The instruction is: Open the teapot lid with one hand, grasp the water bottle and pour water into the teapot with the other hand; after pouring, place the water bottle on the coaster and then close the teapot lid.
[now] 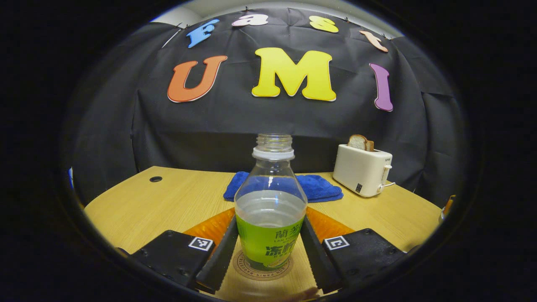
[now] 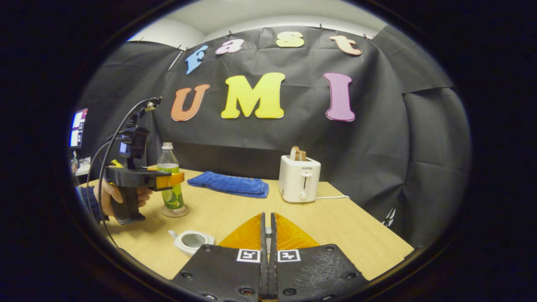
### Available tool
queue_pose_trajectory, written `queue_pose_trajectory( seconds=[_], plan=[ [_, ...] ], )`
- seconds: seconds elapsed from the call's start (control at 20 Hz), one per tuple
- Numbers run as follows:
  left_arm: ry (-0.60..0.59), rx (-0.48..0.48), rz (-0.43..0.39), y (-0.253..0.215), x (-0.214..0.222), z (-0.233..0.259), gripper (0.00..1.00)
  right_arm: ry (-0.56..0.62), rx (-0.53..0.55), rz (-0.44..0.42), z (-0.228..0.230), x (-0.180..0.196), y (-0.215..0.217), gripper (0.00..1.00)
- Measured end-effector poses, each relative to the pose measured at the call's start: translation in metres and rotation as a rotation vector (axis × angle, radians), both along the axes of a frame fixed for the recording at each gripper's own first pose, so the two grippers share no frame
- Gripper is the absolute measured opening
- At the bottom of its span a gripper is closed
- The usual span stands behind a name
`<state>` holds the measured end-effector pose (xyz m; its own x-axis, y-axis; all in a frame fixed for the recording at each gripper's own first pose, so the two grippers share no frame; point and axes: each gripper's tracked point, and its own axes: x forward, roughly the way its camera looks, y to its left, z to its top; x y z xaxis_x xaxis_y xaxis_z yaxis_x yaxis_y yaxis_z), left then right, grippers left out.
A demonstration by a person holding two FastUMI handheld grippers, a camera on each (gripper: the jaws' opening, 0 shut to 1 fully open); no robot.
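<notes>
Booth with a wooden worktop and black cloth wall

The light wood-grain worktop (image 2: 335,226) has a round cable hole (image 1: 155,179) near its far left corner. Black creased cloth (image 2: 377,138) hangs behind and around the right side; above it shows a pale wall or ceiling (image 2: 251,16). A lit screen (image 2: 78,128) glows at far left.

One water bottle (image 1: 270,209), one coaster (image 1: 262,268), one teapot (image 2: 192,241), one toaster (image 2: 299,179), one blue cloth (image 2: 228,184).
</notes>
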<state>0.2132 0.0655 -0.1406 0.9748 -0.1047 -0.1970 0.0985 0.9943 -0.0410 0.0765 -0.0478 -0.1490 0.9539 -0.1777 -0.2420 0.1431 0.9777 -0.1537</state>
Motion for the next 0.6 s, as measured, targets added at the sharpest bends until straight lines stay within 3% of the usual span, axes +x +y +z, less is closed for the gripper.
queue_pose_trajectory(
  seconds=[0.05, 0.15, 0.35, 0.6],
  plan=[
    [-0.003, -0.002, -0.002, -0.001, 0.000, 0.001, 0.92, 0.000, -0.002, 0.005, 0.000, 0.000, 0.002, 0.00],
    [-0.005, 0.003, -0.011, -0.003, -0.005, 0.006, 0.99, -0.005, -0.005, 0.015, 0.001, 0.000, 0.007, 0.00],
    [-0.052, 0.010, 0.012, 0.001, -0.022, 0.029, 0.99, 0.001, 0.028, 0.063, -0.004, 0.002, 0.022, 0.00],
    [-0.153, 0.007, 0.002, 0.000, -0.055, 0.068, 0.99, 0.006, 0.153, 0.196, -0.015, 0.011, 0.062, 0.00]
  ],
)
